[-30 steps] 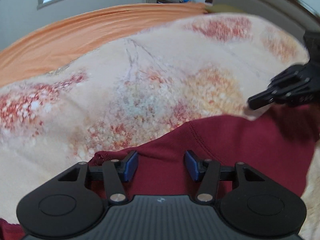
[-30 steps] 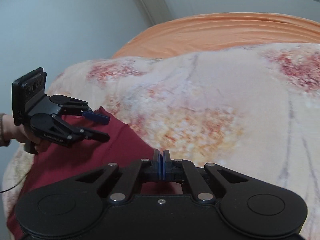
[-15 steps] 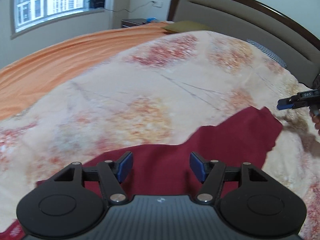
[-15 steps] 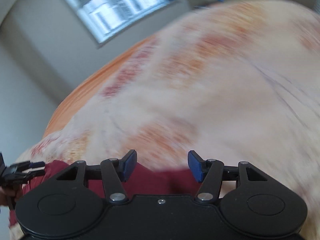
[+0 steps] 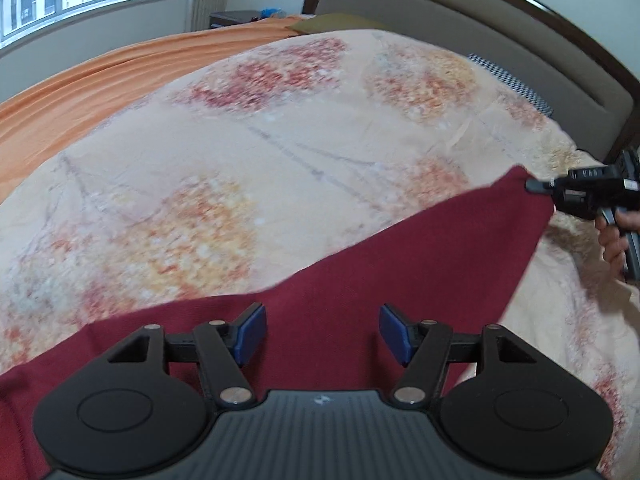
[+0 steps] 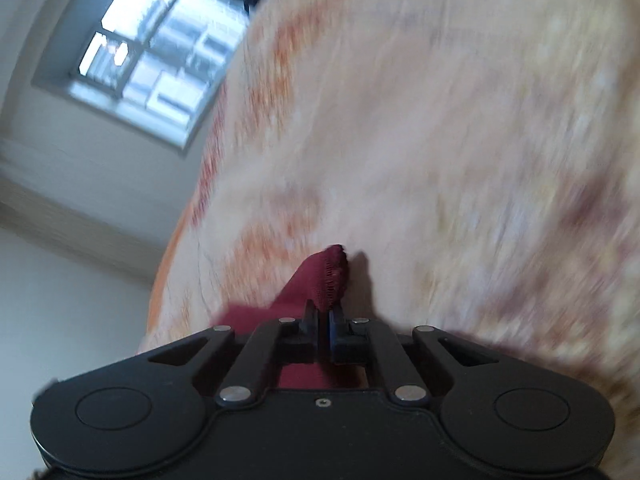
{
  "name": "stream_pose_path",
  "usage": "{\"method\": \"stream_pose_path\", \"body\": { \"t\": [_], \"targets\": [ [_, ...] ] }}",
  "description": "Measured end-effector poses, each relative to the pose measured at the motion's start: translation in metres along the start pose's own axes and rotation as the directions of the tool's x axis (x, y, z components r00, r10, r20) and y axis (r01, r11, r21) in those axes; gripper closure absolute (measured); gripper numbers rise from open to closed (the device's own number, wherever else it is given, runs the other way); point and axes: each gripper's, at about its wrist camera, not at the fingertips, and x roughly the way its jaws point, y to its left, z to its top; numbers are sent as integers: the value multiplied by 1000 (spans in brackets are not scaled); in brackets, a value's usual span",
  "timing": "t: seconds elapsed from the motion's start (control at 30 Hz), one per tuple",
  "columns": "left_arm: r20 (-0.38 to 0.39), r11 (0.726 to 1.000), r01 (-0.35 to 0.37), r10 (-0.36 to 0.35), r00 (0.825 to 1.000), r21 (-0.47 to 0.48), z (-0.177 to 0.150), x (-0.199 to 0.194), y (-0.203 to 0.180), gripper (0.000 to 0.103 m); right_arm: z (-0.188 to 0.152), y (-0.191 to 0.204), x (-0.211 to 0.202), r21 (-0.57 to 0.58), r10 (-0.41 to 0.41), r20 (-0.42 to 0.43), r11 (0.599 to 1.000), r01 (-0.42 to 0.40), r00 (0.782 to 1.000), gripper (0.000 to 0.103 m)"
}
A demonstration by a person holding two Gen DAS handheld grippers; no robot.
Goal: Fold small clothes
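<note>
A dark red garment (image 5: 400, 272) lies on the floral bed cover (image 5: 240, 160), stretched out towards the right. My left gripper (image 5: 322, 332) hovers over its near part, open, blue pads apart with cloth below but not pinched. In the left wrist view my right gripper (image 5: 534, 186) sits at the far right, held by a hand (image 5: 616, 236), pinching the garment's far corner. The right wrist view is blurred; there my right gripper (image 6: 324, 316) is shut on the garment, and a hemmed corner (image 6: 326, 276) pokes out past the pads.
An orange sheet (image 5: 80, 92) covers the far side of the bed. A padded headboard (image 5: 480, 32) runs along the right, with an olive pillow (image 5: 336, 22) and a nightstand (image 5: 236, 18) beyond. A window (image 6: 152, 52) is in the far wall.
My right gripper opened, rolled, and shut on the garment's corner, which is now drawn out to the right. My left gripper drew back over the cloth, jaws slightly wider.
</note>
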Motion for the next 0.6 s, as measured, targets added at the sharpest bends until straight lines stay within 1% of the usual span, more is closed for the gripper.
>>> {"method": "stream_pose_path", "body": {
  "t": [0.03,0.07,0.1,0.13,0.2,0.23,0.27,0.3,0.33,0.37,0.4,0.43,0.5,0.6],
  "targets": [
    [10,1000,9,-9,1000,1,2,4,-5,35,12,5,-13,-27,-10,37,1000,11,999,99],
    [12,1000,8,-8,1000,0,4,9,-8,33,20,12,-19,-83,-25,36,996,28,999,99],
    [7,1000,-3,3,1000,-5,4,18,-11,32,25,23,-19,-173,-62,14,983,63,998,99],
    [-8,1000,-22,22,1000,-7,3,27,-13,30,27,27,-14,-213,-90,-21,973,84,996,99],
    [-69,996,-84,83,994,-12,-3,50,-13,30,23,25,6,-240,-150,-104,963,122,983,92],
    [-73,996,-94,93,993,-8,-5,54,-13,30,19,22,17,-253,-195,-133,955,157,972,80],
    [-66,995,-98,98,993,1,-5,53,-15,30,17,19,20,-252,-216,-134,951,178,967,77],
    [-59,995,-96,97,994,8,-3,49,-16,30,16,14,14,-227,-205,-110,958,176,973,77],
    [-44,996,-88,88,995,15,-1,43,-17,30,16,10,4,-174,-171,-65,972,157,983,69],
    [-27,996,-83,84,996,27,0,36,-17,30,12,4,-9,-136,-145,-27,981,140,989,55],
    [-19,995,-87,88,996,38,0,30,-18,30,10,1,-18,-103,-127,-1,987,127,992,52],
    [-14,995,-91,92,996,45,0,25,-17,30,5,-4,-27,-63,-106,9,992,106,994,51],
    [-15,995,-96,97,995,41,-1,18,-13,30,-9,-12,-36,12,-74,0,997,74,997,51],
    [-37,994,-106,108,994,30,-5,15,-7,30,-29,-23,-34,78,-56,-22,995,58,998,55]
  ]
}}
